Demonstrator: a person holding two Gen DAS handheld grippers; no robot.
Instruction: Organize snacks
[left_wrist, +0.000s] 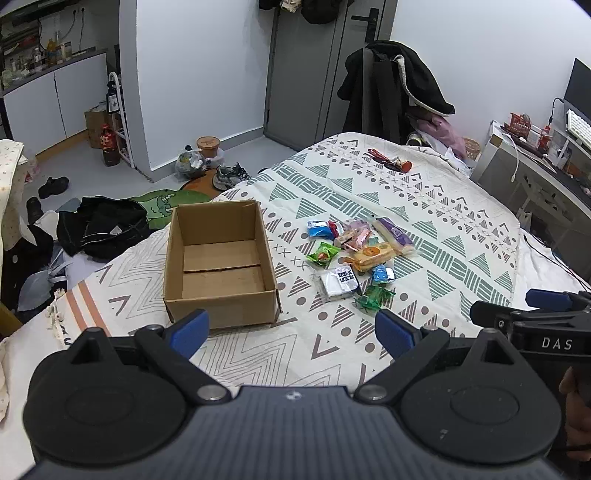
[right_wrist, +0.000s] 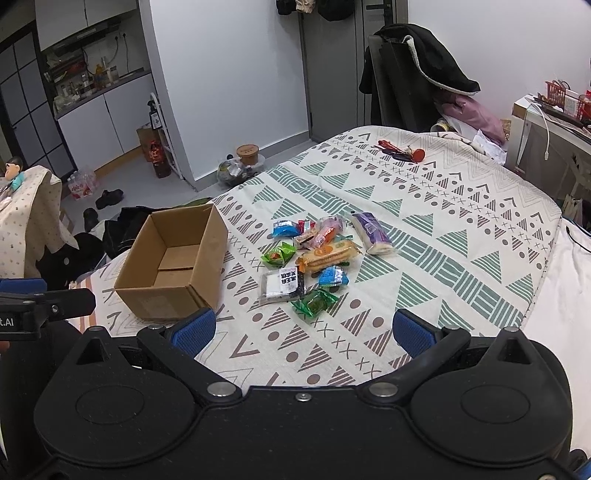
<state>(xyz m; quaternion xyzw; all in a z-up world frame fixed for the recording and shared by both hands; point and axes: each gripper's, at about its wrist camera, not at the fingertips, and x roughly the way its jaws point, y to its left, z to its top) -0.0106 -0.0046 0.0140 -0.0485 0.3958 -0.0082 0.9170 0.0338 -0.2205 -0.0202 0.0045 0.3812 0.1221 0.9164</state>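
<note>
Left wrist: our left tongs (left_wrist: 291, 330) gape wide, empty, low centre. Box (left_wrist: 220, 264) left of centre on the bed (left_wrist: 424, 206), empty, long axis running away from us. Snacks (left_wrist: 354, 258) piled just right.

Right wrist: right tongs (right_wrist: 304, 328) wide, empty. Nothing picked yet; next, we reach for the nearest green packet (right_wrist: 314, 302).

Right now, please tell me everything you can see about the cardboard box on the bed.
The cardboard box is plain brown corrugated card, rectangular, open at the top and upright. Nothing lies inside; its bottom flaps meet at a seam across the floor. It rests on the patterned bedspread, near the bed's left edge, left of the snack pile and apart from it. Neither gripper touches it.
</note>
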